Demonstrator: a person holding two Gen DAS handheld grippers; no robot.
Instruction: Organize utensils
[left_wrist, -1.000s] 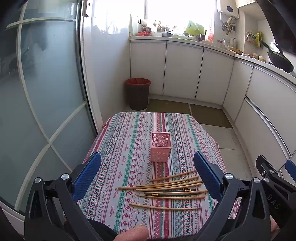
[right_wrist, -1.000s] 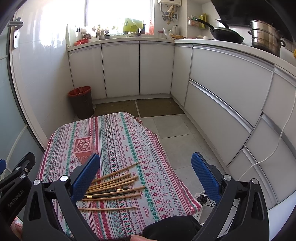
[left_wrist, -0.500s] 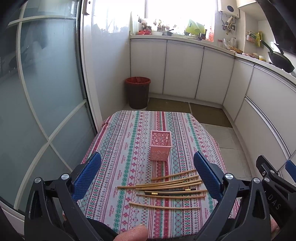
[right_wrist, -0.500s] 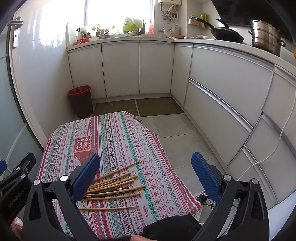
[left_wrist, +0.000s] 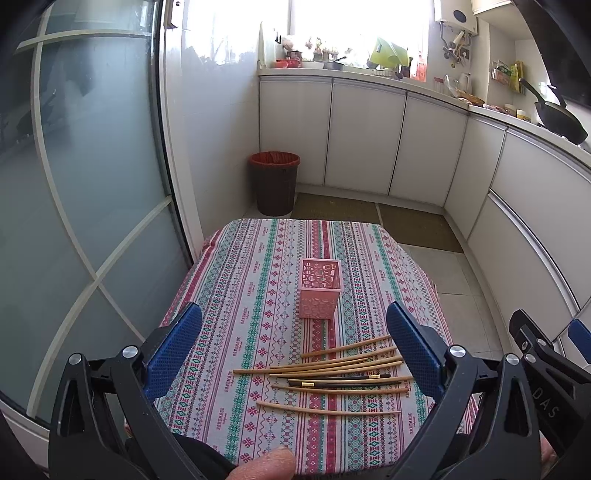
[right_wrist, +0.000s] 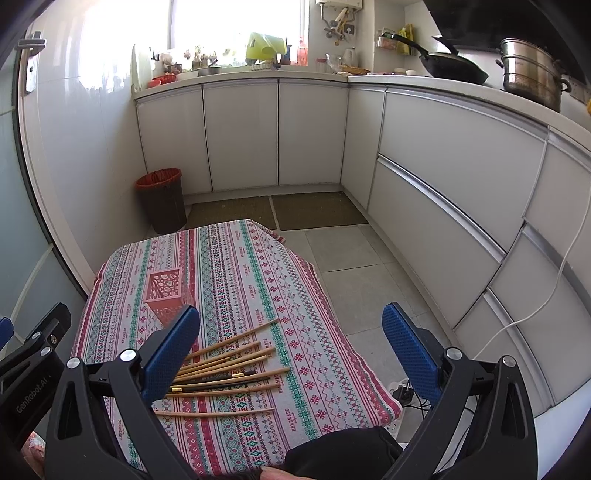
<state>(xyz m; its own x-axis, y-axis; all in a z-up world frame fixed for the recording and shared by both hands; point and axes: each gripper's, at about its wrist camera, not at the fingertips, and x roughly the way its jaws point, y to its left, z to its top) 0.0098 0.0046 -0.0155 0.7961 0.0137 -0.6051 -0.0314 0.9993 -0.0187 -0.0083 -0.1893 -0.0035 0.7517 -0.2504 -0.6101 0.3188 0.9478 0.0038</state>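
Observation:
Several wooden chopsticks (left_wrist: 332, 373), two of them dark with gold bands, lie scattered near the front of a small table with a striped patterned cloth (left_wrist: 258, 295). They also show in the right wrist view (right_wrist: 229, 369). A pink perforated square holder (left_wrist: 320, 288) stands upright and empty behind them; it also shows in the right wrist view (right_wrist: 167, 291). My left gripper (left_wrist: 291, 343) is open and empty, held above the table's near edge. My right gripper (right_wrist: 291, 343) is open and empty, above the table's right side.
A dark bin with a red liner (left_wrist: 275, 182) stands on the floor beyond the table. A glass sliding door (left_wrist: 81, 184) is on the left. White cabinets (right_wrist: 443, 177) curve round the back and right, with pots on the counter. A white cable (right_wrist: 546, 295) hangs at the right.

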